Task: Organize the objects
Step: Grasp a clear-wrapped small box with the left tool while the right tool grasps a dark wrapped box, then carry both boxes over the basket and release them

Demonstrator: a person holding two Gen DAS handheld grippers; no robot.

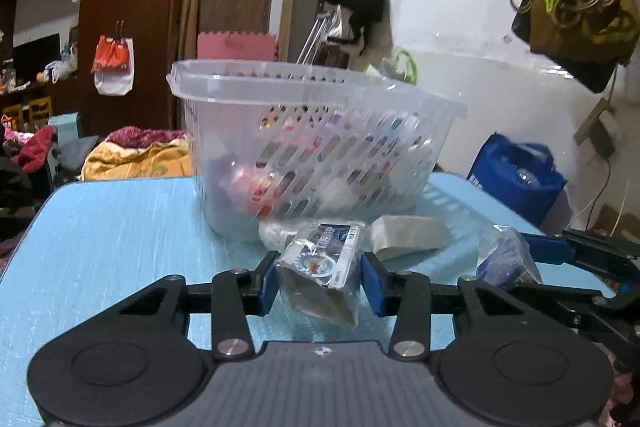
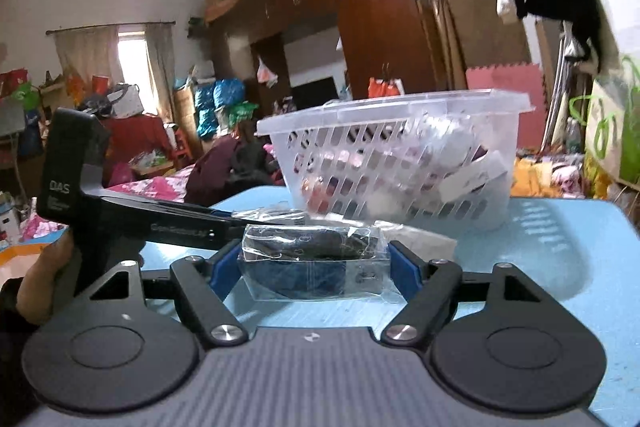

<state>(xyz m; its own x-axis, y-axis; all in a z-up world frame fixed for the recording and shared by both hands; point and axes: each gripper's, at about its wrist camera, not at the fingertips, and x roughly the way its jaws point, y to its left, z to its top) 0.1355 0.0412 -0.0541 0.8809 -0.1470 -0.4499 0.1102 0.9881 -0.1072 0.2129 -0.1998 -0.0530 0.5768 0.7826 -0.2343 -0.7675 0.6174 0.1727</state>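
A cluttered bedroom lies behind the blue table (image 1: 100,227), with wardrobes, bags and bedding all blurred. The clear basket (image 1: 312,155) stands toward the table's far edge; its contents show only as smeared colours through the slots, and I cannot name them.

My left gripper (image 1: 319,281) has its blue pads pressed to both sides of a wrapped packet (image 1: 320,275), which rests tilted on the table just in front of the basket; its print is too blurred to read. A grey block (image 1: 408,235) lies beside the basket's near wall.

My right gripper (image 2: 314,269) closes on a clear-wrapped dark pack (image 2: 316,267), near the table's right edge; glare hides what is inside.

Bare table spreads to the left edge, and the near strip is cut off by my own bodies.
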